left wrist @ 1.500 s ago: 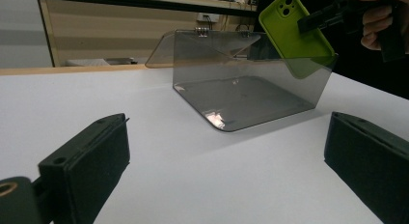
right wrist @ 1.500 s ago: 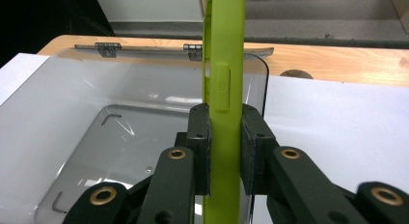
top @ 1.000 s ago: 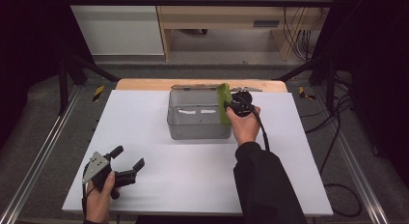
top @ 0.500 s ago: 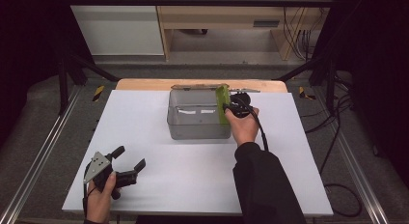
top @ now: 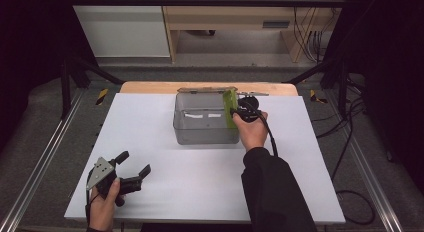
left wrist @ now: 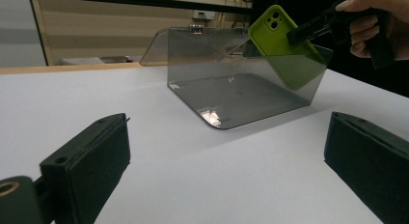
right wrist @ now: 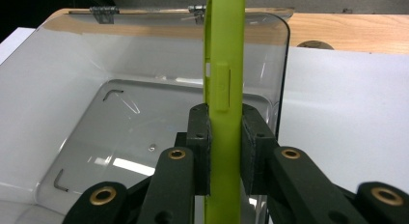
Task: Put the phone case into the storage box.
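High view shows your right gripper (top: 234,113) at the right-hand end of the clear plastic box (top: 206,123), which sits toward the far side of the white table (top: 200,187) with its lid swung open at the back. Your jaws there are clamped on a lime-green phone case (top: 230,107), one pad pressing each face of it (the right gripper view looks straight down its thin edge, with the side-button ridge facing the camera). The case stands on edge, tilted, with its lower part inside the box against the right wall and its upper part, camera cutout included, rising above the rim, as the left gripper view (left wrist: 284,45) makes plain. Your left gripper (top: 135,173) rests near the table's front left corner, well apart from the box, its jaws spread wide with nothing between them.
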`<control>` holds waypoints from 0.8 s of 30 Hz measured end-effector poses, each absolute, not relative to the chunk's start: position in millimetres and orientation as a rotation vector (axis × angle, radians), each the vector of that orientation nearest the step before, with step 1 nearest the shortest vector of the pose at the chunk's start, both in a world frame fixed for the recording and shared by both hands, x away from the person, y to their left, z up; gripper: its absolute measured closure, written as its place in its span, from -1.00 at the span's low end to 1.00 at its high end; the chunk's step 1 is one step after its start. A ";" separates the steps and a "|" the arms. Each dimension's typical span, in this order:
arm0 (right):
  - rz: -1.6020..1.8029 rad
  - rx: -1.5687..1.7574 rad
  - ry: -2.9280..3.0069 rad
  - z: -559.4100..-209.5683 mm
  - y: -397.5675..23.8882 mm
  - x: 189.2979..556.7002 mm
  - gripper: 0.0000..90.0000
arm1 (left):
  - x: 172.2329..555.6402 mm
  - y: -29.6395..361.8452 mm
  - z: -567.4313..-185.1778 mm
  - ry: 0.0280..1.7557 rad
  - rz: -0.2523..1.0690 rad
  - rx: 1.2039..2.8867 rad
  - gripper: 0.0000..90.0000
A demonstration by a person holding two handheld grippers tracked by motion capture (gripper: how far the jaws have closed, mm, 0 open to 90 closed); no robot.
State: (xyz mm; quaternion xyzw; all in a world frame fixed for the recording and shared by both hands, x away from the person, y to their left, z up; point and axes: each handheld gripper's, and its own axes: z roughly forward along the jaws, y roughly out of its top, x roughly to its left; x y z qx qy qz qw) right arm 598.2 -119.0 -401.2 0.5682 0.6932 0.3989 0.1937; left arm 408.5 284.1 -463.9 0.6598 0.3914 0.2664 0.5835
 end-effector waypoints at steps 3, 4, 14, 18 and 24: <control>1.116 1.593 1.953 -402.1 -117.6 598.1 0.71 | 408.4 283.6 -463.7 0.909 0.622 1.540 -0.95; 1.116 1.593 1.956 -402.1 -117.2 598.2 0.71 | 408.5 283.5 -463.8 0.909 0.622 1.541 -0.95; 1.112 1.591 1.963 -403.0 -116.9 598.9 0.71 | 408.3 282.9 -463.6 0.906 0.620 1.544 -0.95; 1.109 1.592 1.967 -404.8 -115.8 599.3 0.71 | 408.9 283.1 -464.0 0.907 0.618 1.546 -0.95; 1.104 1.586 1.975 -405.9 -113.9 599.2 0.71 | 408.5 282.9 -463.5 0.902 0.617 1.547 -0.95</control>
